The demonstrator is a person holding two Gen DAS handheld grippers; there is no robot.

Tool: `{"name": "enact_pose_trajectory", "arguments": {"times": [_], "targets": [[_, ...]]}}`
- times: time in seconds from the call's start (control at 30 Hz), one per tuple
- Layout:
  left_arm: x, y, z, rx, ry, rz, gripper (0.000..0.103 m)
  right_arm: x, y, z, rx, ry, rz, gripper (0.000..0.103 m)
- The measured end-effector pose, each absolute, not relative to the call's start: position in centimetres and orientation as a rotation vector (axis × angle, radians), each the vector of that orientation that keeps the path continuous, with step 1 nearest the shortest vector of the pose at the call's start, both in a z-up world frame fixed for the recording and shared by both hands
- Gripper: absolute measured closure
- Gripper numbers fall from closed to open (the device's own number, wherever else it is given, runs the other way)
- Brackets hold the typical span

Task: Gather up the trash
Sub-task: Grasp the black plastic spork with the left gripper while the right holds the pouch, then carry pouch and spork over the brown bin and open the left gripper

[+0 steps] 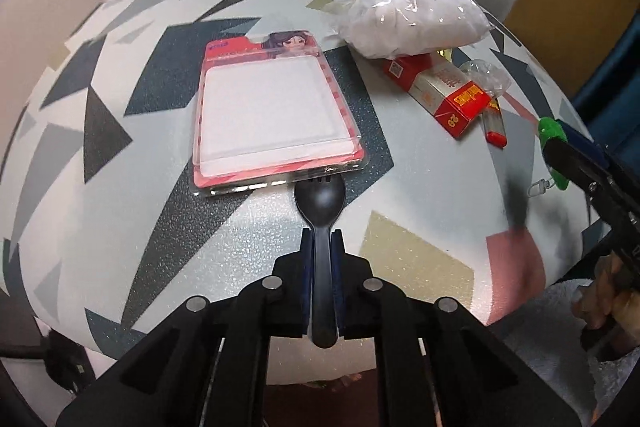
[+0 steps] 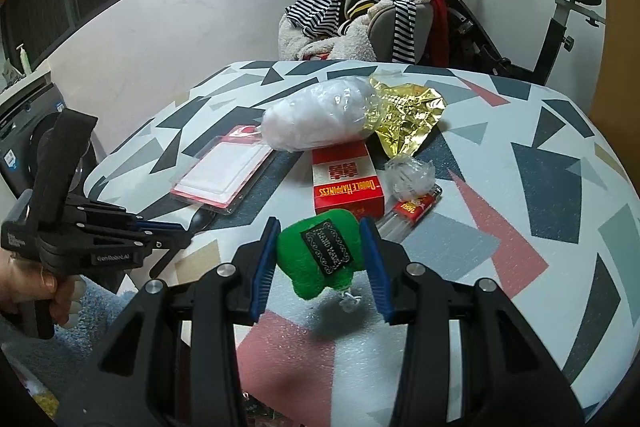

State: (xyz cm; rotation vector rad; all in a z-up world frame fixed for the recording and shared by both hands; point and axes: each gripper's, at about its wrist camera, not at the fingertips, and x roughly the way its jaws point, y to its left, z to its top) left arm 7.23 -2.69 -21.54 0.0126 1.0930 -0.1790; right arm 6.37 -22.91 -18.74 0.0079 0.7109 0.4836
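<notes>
Spork, black plastic, sits clamped by its handle in the left tool, long axis straight ahead, tines touching the blister pack on the bench. Right tool, jaws half open, squeezes a green plush keychain.

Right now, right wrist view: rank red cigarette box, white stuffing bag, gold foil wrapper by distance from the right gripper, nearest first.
From the right gripper, shut on the green plush toy:
1. Red cigarette box, just ahead, slightly right of centre.
2. White stuffing bag, behind the box, its near edge lying over the box's far end.
3. Gold foil wrapper, far right, beside the bag; close to it in depth, so this call is narrow.
</notes>
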Motion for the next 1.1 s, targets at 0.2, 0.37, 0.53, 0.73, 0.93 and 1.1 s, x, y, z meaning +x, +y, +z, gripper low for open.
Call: {"name": "enact_pose_trajectory", "arguments": {"times": [0.2, 0.37, 0.53, 0.73, 0.93, 1.1], "targets": [[7.1, -3.3, -21.6, 0.088, 1.063, -0.206, 0.094, 5.9, -22.8, -18.7, 0.01, 0.714, 0.48, 0.06], [7.4, -1.9, -21.0, -0.061, 1.108, -0.37, 0.094, 5.4, -22.9, -18.1, 0.003, 0.703, 0.478, 0.06], [6.2, -2.8, -19.7, -0.068, 1.099, -0.484, 0.094, 5.4, -23.4, -17.5, 0.013, 0.697, 0.463, 0.06], [5.4, -3.3, -18.6, -0.086, 1.038, -0.498, 0.094, 4.9, -23.4, -16.9, 0.028, 0.692, 0.463, 0.06], [3.6, -2.9, -17.3, -0.078, 0.973, -0.536, 0.094, 3.4, -23.0, -16.2, 0.017, 0.679, 0.477, 0.06], [0.9, -1.8, -17.3, -0.095, 0.953, -0.576, 0.094, 1.4, -22.5, -15.5, 0.024, 0.663, 0.495, 0.06]]}}
